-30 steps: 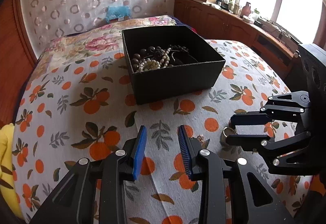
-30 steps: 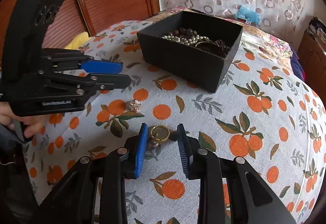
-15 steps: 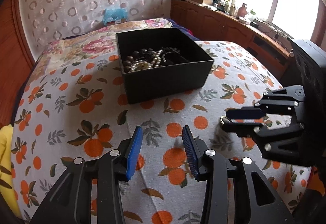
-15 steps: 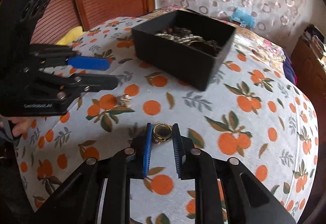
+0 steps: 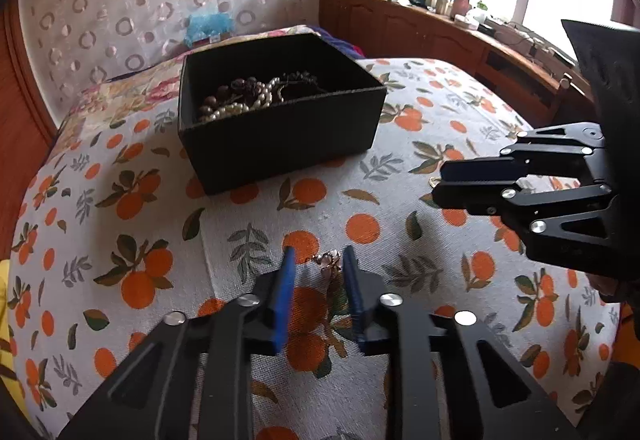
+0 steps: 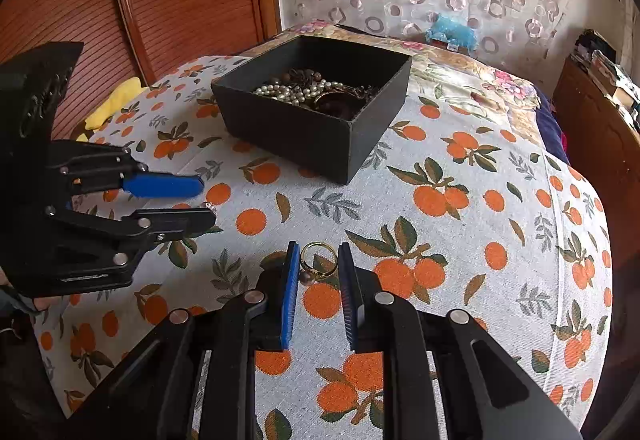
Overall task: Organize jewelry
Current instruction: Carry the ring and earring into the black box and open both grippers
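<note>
A black open box [image 5: 280, 144] [image 6: 304, 136] holding pearls [image 5: 240, 106] and dark beads stands mid-bed on the orange-print cover. My left gripper [image 5: 318, 266] [image 6: 206, 202] is low over the cover and its jaws are closing. A small pinkish flower-shaped piece [image 5: 326, 264] lies between them, near the right pad, with a gap still showing on the left. My right gripper [image 6: 319, 260] [image 5: 438, 184] is shut on a gold ring [image 6: 319, 260] with a small pearl, just above the cover.
The bed falls away at its front and side edges. A yellow cloth [image 6: 116, 104] lies at the left edge beside the wooden headboard [image 6: 180, 0]. A wooden cabinet [image 5: 440, 36] with clutter runs under the window. A blue packet [image 5: 210, 26] sits behind the box.
My left gripper shifted right over the flower piece and its jaws narrowed around it. My right gripper's jaws closed onto the gold ring.
</note>
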